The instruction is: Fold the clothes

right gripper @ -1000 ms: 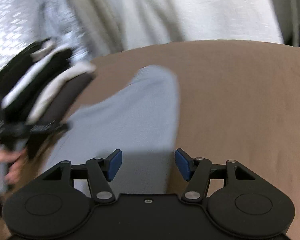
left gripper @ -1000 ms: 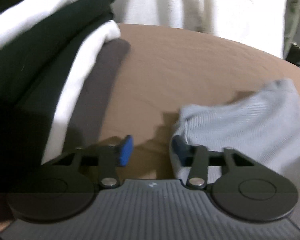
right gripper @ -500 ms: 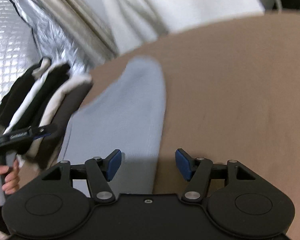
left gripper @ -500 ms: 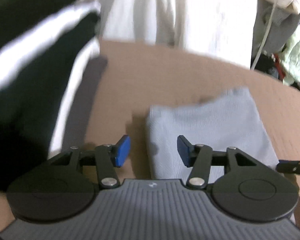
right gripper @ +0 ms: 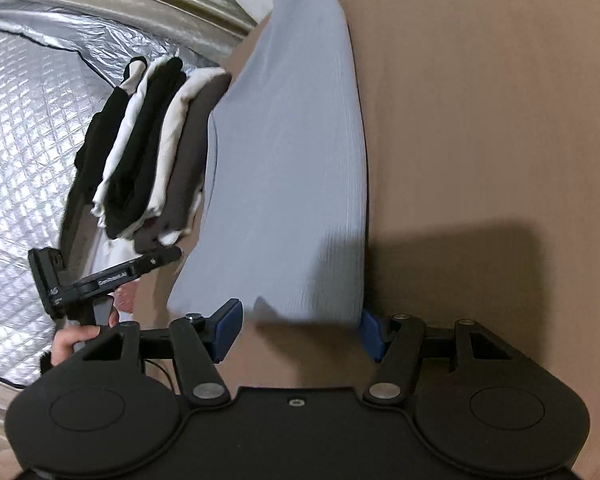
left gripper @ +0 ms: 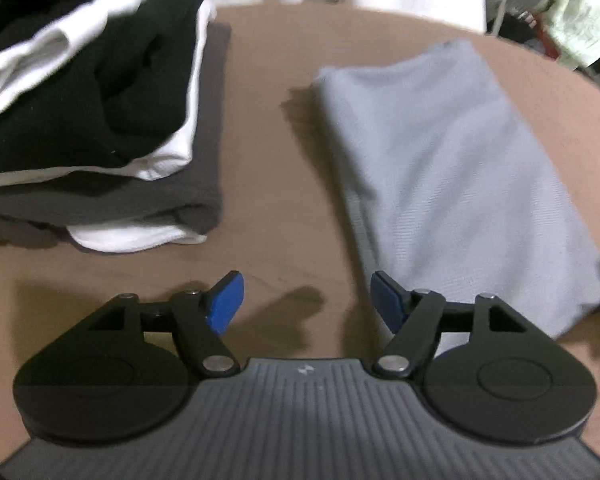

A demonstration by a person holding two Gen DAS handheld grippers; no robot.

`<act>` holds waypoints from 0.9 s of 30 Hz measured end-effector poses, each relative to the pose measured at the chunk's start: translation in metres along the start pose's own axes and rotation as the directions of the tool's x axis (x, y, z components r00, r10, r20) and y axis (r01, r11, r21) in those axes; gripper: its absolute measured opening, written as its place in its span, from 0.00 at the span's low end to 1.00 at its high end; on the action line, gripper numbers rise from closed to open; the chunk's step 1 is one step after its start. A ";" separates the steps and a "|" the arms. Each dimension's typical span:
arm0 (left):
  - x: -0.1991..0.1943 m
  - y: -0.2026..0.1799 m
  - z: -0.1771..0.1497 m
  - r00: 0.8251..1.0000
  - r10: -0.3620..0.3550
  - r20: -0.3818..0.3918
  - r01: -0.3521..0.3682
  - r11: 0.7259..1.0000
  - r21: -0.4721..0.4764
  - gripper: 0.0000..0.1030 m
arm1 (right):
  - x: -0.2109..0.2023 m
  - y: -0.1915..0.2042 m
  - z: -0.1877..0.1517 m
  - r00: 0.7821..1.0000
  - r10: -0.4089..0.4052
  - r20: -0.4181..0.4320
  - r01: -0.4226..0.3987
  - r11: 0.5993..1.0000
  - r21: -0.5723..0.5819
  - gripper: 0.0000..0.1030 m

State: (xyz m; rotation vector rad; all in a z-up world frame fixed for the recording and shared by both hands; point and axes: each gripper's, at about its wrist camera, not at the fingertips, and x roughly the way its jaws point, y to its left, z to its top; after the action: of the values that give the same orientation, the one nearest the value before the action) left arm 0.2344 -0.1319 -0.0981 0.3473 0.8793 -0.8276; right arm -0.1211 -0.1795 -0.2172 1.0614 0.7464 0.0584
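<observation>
Opening left hand-held gripper [left gripper: 306, 300] empty, right hand-held gripper [right gripper: 298, 330] agape beside grey garment [right gripper: 288, 168]

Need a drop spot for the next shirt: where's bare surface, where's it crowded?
Free: brown surface right of the grey folded garment in the right wrist view; narrower strip between it and the stack of folded clothes. Crowded: the stack's side.

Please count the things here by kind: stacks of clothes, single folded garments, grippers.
Stack of clothes: 1
Light blue garment: 1
Grippers: 2 (left gripper, fingers opening, nothing between them; right gripper)
Total: 4
</observation>
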 end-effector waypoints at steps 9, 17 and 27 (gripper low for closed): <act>-0.013 -0.080 -0.029 0.968 -0.237 0.081 0.212 0.949 0.233 0.76 | 0.014 0.001 0.022 0.998 0.058 0.037 -0.060 0.996 0.067 0.14; -0.012 -0.127 -0.045 0.953 -0.283 0.110 0.207 0.870 0.448 0.76 | -0.008 0.040 0.045 0.985 0.145 0.093 -0.148 0.988 0.032 0.12; 0.023 -0.094 -0.037 0.998 -0.016 0.064 -0.005 0.950 0.312 0.12 | -0.002 0.063 0.062 0.985 0.151 0.089 -0.150 0.989 -0.017 0.12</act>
State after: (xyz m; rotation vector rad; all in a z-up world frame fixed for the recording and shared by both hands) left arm 0.1514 -0.1824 -0.1342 0.5919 0.6874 -0.9809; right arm -0.0674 -0.1956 -0.1483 1.1017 0.5829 0.1424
